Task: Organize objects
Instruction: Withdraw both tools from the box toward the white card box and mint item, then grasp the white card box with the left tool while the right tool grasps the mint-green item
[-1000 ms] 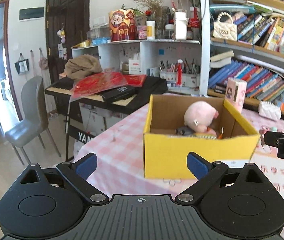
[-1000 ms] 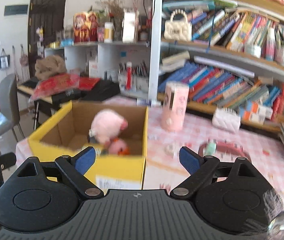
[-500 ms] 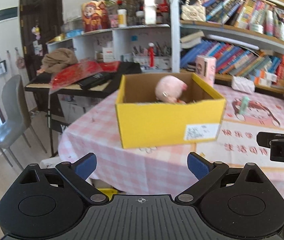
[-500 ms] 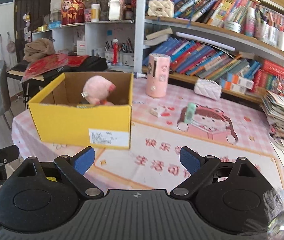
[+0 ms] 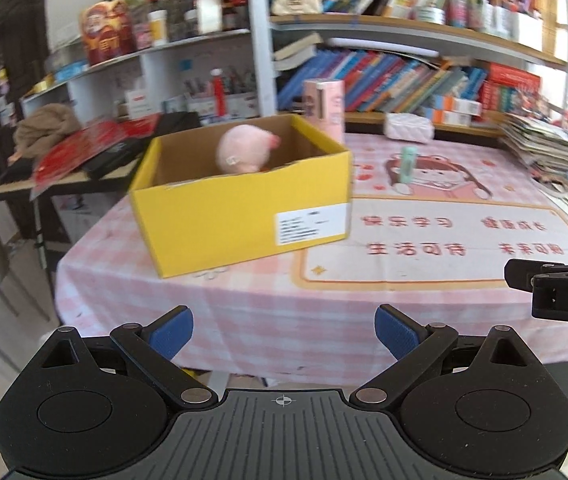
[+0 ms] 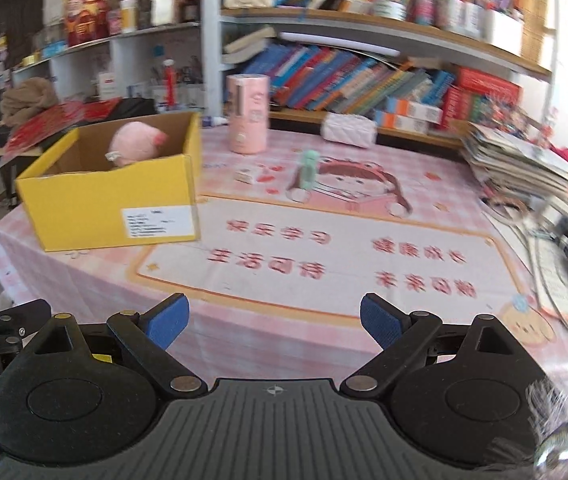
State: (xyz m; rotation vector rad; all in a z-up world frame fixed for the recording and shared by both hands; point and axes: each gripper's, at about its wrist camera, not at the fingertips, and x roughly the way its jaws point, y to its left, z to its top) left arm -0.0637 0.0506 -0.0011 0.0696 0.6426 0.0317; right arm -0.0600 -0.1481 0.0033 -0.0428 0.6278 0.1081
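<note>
Yellow cardboard box (image 5: pixel 243 216) sits open-topped on the left part of the table (image 5: pixel 284 320), on the pink checked cloth, white label facing the cameras. Pink plush toy (image 5: pixel 245 152) inside it, head above the rim. Pink cylinder (image 6: pixel 248 114) stands upright behind the box's right rear corner; touching or apart, cannot tell. Small green object (image 6: pixel 308 170) stands on the printed mat (image 6: pixel 324 256), right of the box and well apart from it. White quilted pouch (image 6: pixel 348 130) lies near the bookshelf (image 6: pixel 384 64) at the table's far edge. Stack of papers (image 6: pixel 524 164) at the right side.

Left gripper (image 5: pixel 284 330): blue pads spread wide, nothing between them, held off the table's near edge. Right gripper (image 6: pixel 273 322): likewise wide apart and empty, over the near edge of the mat. Both frames slightly blurred.
</note>
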